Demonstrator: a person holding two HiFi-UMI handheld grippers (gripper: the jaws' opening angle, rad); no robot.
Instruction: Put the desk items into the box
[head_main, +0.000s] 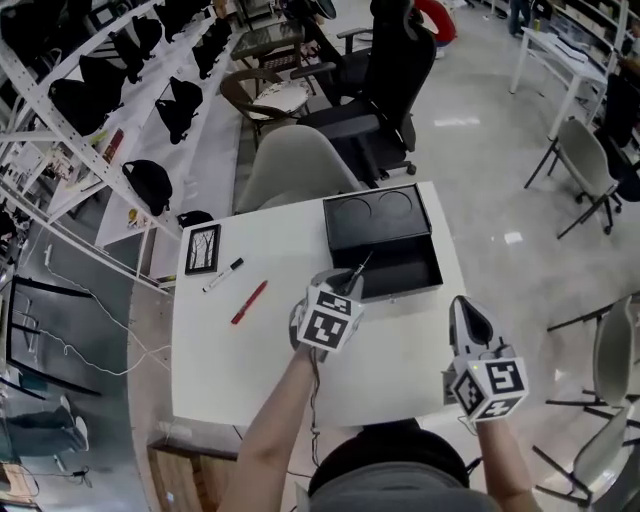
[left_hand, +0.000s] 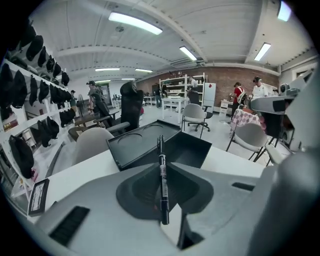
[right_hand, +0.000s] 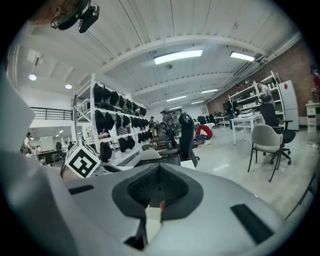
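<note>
My left gripper (head_main: 345, 287) is shut on a black pen (head_main: 358, 270) that sticks out toward the open black box (head_main: 405, 275), its tip at the box's near left edge. In the left gripper view the pen (left_hand: 160, 147) stands upright between the closed jaws of the left gripper (left_hand: 163, 172), with the box (left_hand: 187, 148) and its flat lid (left_hand: 135, 145) just beyond. My right gripper (head_main: 468, 322) hovers over the table's right front; in its own view the right gripper (right_hand: 159, 186) is shut with nothing in it.
On the white table (head_main: 260, 360), to the left, lie a red pen (head_main: 249, 302), a black-and-white marker (head_main: 222, 275) and a small framed picture (head_main: 203, 248). A grey chair (head_main: 295, 170) stands behind the table. Shelves of black bags (head_main: 150, 100) run along the left.
</note>
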